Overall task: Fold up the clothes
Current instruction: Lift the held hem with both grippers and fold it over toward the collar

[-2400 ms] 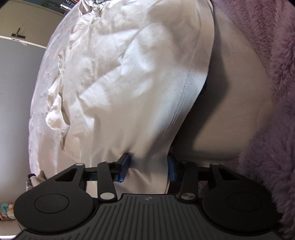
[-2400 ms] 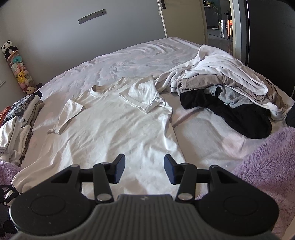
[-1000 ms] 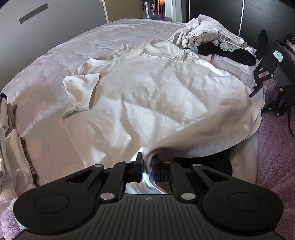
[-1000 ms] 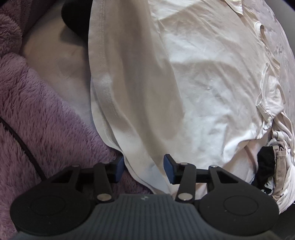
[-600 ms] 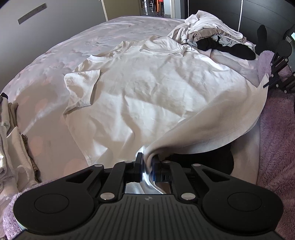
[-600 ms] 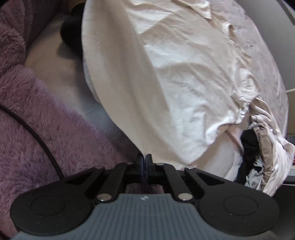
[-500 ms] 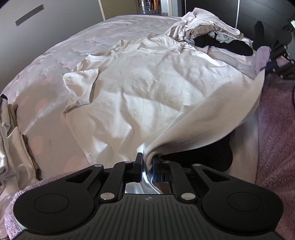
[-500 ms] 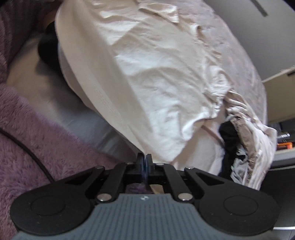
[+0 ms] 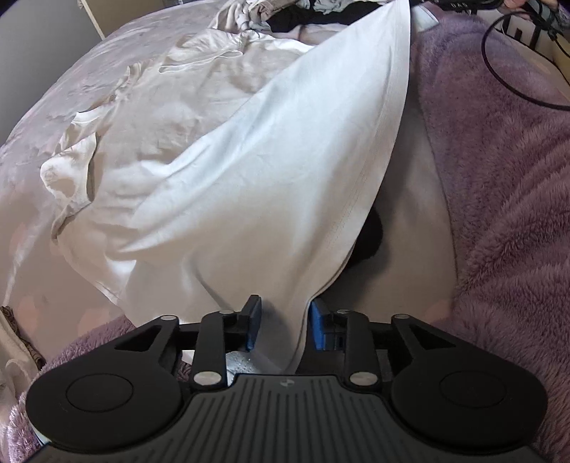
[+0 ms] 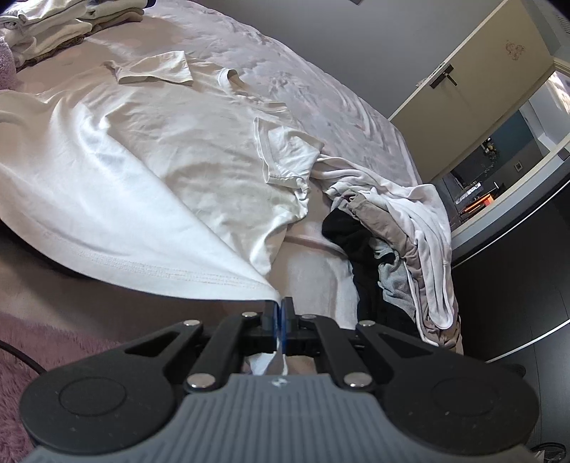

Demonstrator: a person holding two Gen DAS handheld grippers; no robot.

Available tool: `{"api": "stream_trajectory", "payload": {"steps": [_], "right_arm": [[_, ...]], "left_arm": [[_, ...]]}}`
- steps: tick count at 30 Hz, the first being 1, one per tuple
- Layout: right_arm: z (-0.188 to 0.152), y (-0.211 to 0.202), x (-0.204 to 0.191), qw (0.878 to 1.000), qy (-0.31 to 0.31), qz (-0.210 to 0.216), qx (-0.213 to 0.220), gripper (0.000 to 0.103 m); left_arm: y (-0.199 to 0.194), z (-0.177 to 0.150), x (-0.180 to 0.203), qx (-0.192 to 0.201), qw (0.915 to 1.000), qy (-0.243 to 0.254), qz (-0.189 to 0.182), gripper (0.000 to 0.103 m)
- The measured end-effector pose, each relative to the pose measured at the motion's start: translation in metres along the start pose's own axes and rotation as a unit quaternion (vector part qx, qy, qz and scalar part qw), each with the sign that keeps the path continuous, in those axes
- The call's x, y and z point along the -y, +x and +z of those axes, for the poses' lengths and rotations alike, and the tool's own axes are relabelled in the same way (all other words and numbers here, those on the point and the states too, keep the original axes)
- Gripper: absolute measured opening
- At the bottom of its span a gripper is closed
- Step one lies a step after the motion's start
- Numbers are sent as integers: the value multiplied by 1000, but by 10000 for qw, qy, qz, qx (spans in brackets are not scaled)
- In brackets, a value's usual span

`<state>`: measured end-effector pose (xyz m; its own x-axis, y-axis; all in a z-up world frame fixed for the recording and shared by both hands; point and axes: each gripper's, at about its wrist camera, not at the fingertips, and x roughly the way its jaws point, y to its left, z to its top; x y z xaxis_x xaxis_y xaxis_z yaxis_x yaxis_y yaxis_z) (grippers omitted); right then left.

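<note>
A white T-shirt [image 9: 249,160] lies spread on the bed, its bottom hem lifted off the bed's edge. The left gripper [image 9: 285,326] points steeply down at that hem, and its jaws are opening. A fold of the shirt hangs between them, and the blue pads [image 9: 253,322] stand clear of the cloth. In the right wrist view the right gripper [image 10: 279,313] is shut on the hem corner of the T-shirt [image 10: 142,171], pulling the hem taut above the bed side.
A heap of mixed clothes [image 10: 409,228] lies at the shirt's far sleeve. Folded garments [image 10: 53,25] are stacked at the far left. A purple fluffy rug [image 9: 498,178] with a black cable [image 9: 498,74] covers the floor beside the bed. A door [image 10: 463,89] stands beyond.
The left jaws, earlier clamped on the hem, have parted and the gripper has tipped downward. The right gripper closed on the hem corner, rose and rolled, lifting the hem.
</note>
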<state>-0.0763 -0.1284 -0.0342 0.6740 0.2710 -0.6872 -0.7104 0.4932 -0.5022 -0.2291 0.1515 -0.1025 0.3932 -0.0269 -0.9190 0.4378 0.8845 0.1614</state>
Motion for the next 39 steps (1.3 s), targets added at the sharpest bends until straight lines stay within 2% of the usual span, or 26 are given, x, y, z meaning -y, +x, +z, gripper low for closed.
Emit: {"api": "stream_trajectory", "payload": {"steps": [6, 11, 13, 15, 17, 19, 22, 25, 31, 39], "right_arm": [[0, 7, 2, 9998, 174, 32, -6, 2], [-1, 9, 3, 9997, 221, 72, 2, 2], [-3, 8, 3, 9997, 230, 72, 8, 2], [-4, 8, 3, 9996, 253, 81, 18, 2], [-5, 6, 2, 9996, 252, 91, 39, 2], [-6, 2, -1, 9997, 201, 126, 92, 2], [-5, -5, -8, 9998, 22, 149, 116, 2], [-4, -14, -15, 9997, -50, 71, 221, 2], [6, -42, -17, 9956, 436, -383, 740, 2], [26, -92, -9, 9821, 527, -1147, 1399, 2]], "left_arm": [[5, -1, 19, 0, 9982, 590, 74, 43], [22, 0, 37, -338, 9912, 1150, 566, 42], [22, 0, 39, -360, 9893, 1200, 746, 36], [19, -1, 35, -345, 9893, 1094, 903, 15], [11, -2, 26, -245, 9918, 802, 966, 5], [-3, -5, 15, -33, 9939, 450, 1009, 1], [-30, -10, -2, 330, 9925, -3, 1179, 1], [-57, -15, -13, 671, 9860, -296, 1495, 1], [-95, -19, -18, 1230, 9681, -546, 2112, 1], [-135, -10, -10, 1772, 9444, -472, 2730, 1]]}}
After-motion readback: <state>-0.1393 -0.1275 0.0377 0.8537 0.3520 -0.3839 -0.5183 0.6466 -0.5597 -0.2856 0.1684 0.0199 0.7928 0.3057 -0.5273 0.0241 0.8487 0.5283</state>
